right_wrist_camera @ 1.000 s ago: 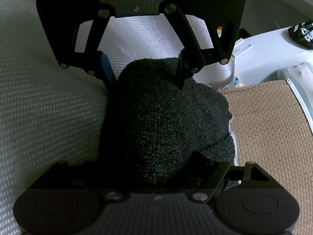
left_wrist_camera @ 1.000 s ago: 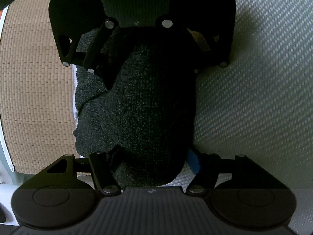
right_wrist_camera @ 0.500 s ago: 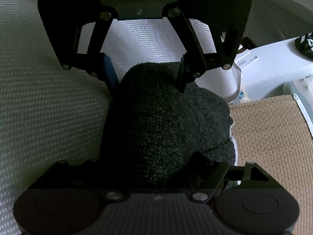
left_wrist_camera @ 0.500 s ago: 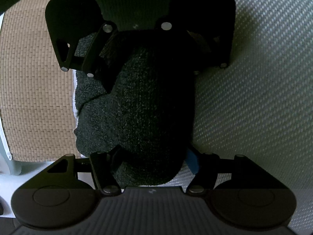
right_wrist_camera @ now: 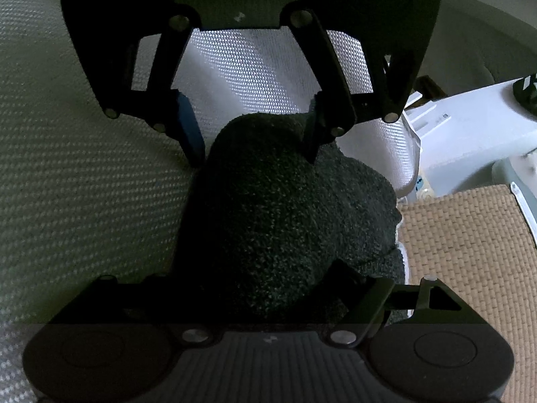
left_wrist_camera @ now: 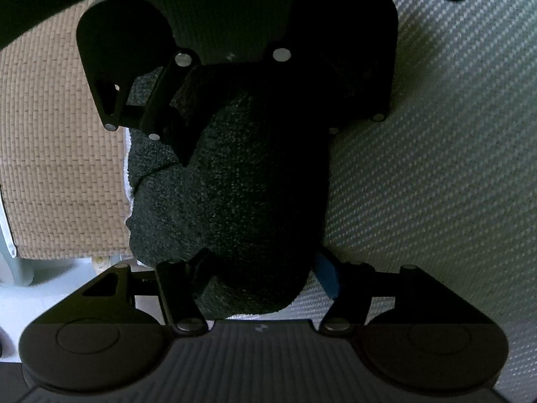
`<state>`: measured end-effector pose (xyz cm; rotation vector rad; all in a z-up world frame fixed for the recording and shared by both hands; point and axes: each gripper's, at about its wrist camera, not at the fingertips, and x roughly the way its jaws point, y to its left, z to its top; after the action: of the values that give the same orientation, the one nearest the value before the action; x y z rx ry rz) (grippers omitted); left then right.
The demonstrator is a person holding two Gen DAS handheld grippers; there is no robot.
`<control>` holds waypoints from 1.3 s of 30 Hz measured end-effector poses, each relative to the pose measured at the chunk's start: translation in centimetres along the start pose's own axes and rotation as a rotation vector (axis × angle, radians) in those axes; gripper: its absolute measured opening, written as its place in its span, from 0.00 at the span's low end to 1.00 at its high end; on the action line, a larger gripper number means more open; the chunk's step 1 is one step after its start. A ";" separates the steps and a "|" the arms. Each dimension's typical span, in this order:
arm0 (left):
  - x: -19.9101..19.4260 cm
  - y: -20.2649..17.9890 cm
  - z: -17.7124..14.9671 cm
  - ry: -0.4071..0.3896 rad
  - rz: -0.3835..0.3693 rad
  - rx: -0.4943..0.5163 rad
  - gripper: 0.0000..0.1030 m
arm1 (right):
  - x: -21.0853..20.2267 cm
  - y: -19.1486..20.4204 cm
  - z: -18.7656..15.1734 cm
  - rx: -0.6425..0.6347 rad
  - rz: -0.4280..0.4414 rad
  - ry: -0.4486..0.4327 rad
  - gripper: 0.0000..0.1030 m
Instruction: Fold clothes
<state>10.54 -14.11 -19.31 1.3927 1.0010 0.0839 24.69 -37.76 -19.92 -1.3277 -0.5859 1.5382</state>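
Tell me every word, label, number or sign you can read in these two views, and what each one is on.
No text can be read anywhere.
White box-like object, right wrist view: small dark marks, too small and blurred to read.
Black item with white markings on it: cut off at the edge, unreadable.
Dark fuzzy knitted garment, white woven cover, tan woven mat: no lettering shows.

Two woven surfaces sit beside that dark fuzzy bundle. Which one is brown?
The coarse basket-weave mat, right of the dark fuzzy bundle in the right wrist view. The other, a fine-weave cloth on the bundle's opposite side, is silvery white.
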 end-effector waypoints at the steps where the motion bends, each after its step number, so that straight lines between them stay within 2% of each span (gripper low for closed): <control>1: 0.0 0.1 0.2 0.005 -0.004 -0.006 0.64 | 0.1 -0.1 0.0 -0.004 0.001 -0.002 0.79; 21: 0.7 0.6 2.2 0.059 -0.008 -0.038 0.62 | 3.2 -1.1 1.3 -0.009 -0.003 -0.035 0.79; 31: 2.2 1.0 0.3 0.085 -0.009 -0.050 0.62 | 4.4 -1.3 2.1 -0.006 -0.005 -0.039 0.79; 39: 6.2 2.9 -2.6 0.099 -0.010 -0.057 0.62 | 5.2 -1.5 3.1 0.002 -0.011 -0.040 0.80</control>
<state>14.10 -7.75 -19.77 1.3419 1.0793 0.1747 22.80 -31.84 -20.16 -1.2927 -0.6155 1.5596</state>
